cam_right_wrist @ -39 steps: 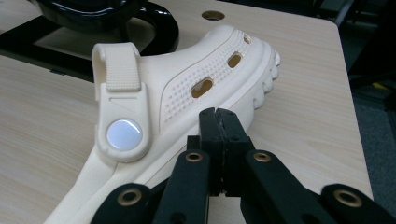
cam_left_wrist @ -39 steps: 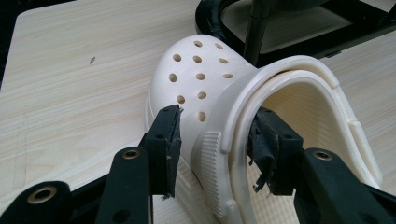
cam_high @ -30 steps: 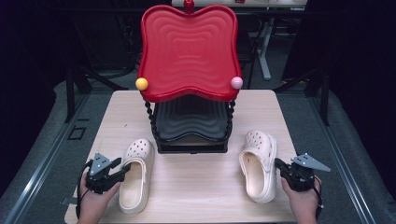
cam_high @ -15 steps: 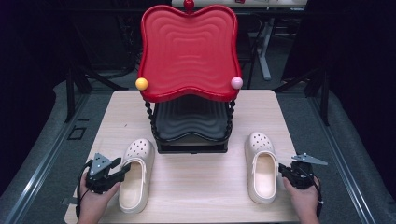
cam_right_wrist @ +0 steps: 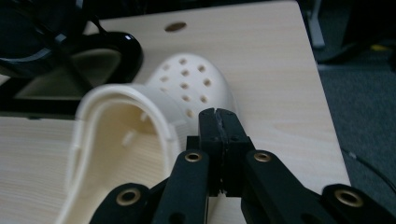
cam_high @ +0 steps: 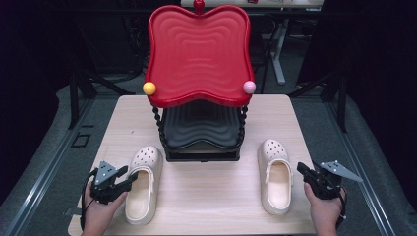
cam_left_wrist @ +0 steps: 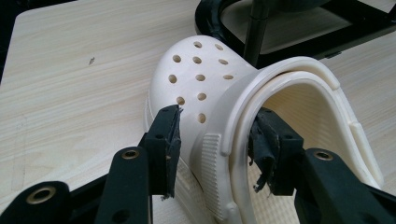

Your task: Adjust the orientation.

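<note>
Two cream clogs lie on the wooden table (cam_high: 211, 201), toes pointing away. My left gripper (cam_high: 127, 181) stands at the left clog (cam_high: 142, 189). In the left gripper view its jaws straddle the side wall of that clog (cam_left_wrist: 201, 84), one outside and one inside, both touching it, so the left gripper (cam_left_wrist: 215, 140) is shut on it. The right clog (cam_high: 275, 182) rests flat on its sole. Just to its right, my right gripper (cam_high: 301, 170) is apart from it. In the right gripper view the right gripper (cam_right_wrist: 217, 116) has its jaws pressed together with nothing between them, beside that clog (cam_right_wrist: 187, 84).
A two-tier rack stands at the table's middle back, with a red wavy tray (cam_high: 196, 54) on top and a black tray (cam_high: 199, 128) below. A yellow ball (cam_high: 149, 88) and a pink ball (cam_high: 249, 87) cap its posts. The floor drops away past the table's right edge.
The right clog went from tilted on its side to flat on its sole. My right gripper let go of it and drew back slightly to the right. The left side stayed still.
</note>
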Available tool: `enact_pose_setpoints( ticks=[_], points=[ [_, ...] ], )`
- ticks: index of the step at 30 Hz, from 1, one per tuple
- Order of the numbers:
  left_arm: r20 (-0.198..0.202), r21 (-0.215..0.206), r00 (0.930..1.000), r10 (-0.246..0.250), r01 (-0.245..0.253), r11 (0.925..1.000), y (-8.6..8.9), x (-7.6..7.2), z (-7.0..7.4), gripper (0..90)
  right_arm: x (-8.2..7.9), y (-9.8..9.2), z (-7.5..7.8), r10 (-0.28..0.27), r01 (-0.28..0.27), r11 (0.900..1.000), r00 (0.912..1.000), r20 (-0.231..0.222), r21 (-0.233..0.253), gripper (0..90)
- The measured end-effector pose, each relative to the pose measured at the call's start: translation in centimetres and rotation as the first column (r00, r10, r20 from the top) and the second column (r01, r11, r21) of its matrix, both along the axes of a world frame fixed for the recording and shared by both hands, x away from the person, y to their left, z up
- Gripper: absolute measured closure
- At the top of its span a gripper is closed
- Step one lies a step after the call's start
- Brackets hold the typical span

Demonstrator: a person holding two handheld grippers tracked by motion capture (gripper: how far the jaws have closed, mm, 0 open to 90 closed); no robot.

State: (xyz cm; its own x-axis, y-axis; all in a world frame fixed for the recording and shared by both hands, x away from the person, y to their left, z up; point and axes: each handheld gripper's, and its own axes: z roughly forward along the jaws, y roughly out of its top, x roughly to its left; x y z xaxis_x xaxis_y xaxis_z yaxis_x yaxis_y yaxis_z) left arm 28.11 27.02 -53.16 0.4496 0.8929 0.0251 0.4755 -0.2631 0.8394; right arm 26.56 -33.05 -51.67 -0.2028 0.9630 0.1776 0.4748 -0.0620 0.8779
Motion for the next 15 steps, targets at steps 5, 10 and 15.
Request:
enact_pose_setpoints(
  ticks=[5,10,15],
  points=[
    [0.001,-0.001,1.0000,0.000,0.000,1.0000,0.0,0.0,0.0,54.7,0.4,0.9,0.0,0.037,-0.037,0.999,0.9993,0.000,-0.029,89.9],
    [-0.001,-0.009,1.0000,0.000,0.000,1.0000,0.1,0.1,-0.1,54.5,1.0,0.9,-0.5,0.027,-0.027,0.999,0.9994,-0.022,-0.043,89.7],
    [0.001,-0.006,1.0000,0.002,-0.002,1.0000,0.1,0.0,-0.1,54.5,0.5,1.0,-0.1,0.017,-0.017,0.997,0.9998,0.002,-0.073,81.0]
  ],
)
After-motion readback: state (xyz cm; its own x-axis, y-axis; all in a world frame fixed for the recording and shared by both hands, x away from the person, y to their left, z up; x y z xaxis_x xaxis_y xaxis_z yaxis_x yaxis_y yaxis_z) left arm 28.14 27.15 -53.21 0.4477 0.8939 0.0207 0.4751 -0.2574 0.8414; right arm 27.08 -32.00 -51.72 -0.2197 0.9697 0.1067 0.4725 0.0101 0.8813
